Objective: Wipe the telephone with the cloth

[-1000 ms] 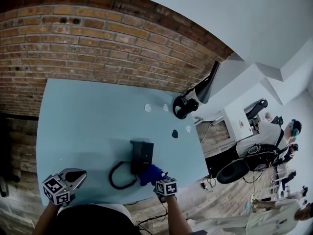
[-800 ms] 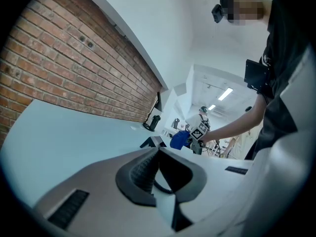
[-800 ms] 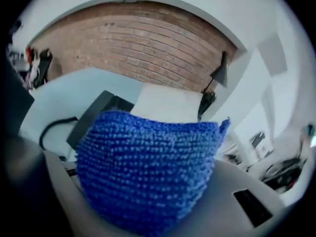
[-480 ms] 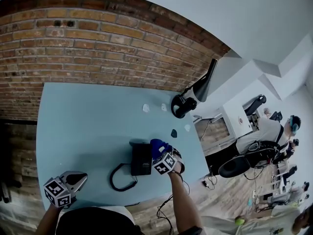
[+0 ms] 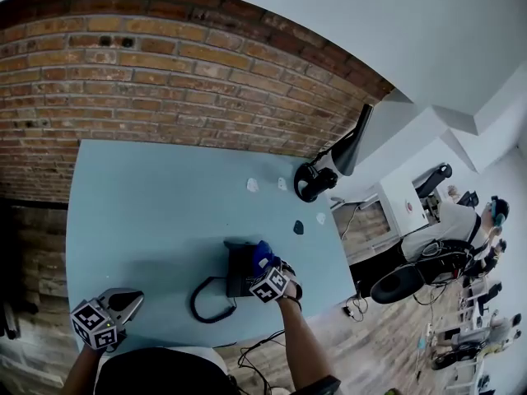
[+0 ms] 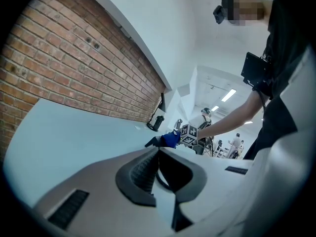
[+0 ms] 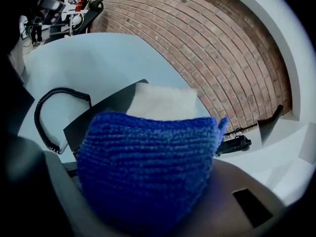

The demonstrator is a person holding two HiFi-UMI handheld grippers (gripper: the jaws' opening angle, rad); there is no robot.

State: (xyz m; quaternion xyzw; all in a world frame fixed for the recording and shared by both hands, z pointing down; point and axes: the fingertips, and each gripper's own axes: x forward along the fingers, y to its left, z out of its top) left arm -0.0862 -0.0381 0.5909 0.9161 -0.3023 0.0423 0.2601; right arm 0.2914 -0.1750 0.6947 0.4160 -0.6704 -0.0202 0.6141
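A black telephone (image 5: 239,268) lies near the front edge of the light blue table (image 5: 148,220), its coiled cord (image 5: 207,301) looping to the left. My right gripper (image 5: 265,263) is shut on a blue knitted cloth (image 5: 263,252) and presses it onto the phone's right side. In the right gripper view the cloth (image 7: 148,162) fills the space between the jaws, with the telephone (image 7: 111,107) and its pale label (image 7: 165,102) just beyond. My left gripper (image 5: 122,301) rests at the front left, well away from the phone, jaw tips together and holding nothing.
A brick wall (image 5: 165,72) runs behind the table. A black clamp lamp (image 5: 317,178) stands at the far right corner. Small white scraps (image 5: 252,185) and a dark piece (image 5: 298,227) lie beyond the phone. An office chair (image 5: 394,285) and people are off to the right.
My right gripper carried the cloth from the phone's near corner up along its right side, then settled slightly back over the phone. The left gripper has stayed put.
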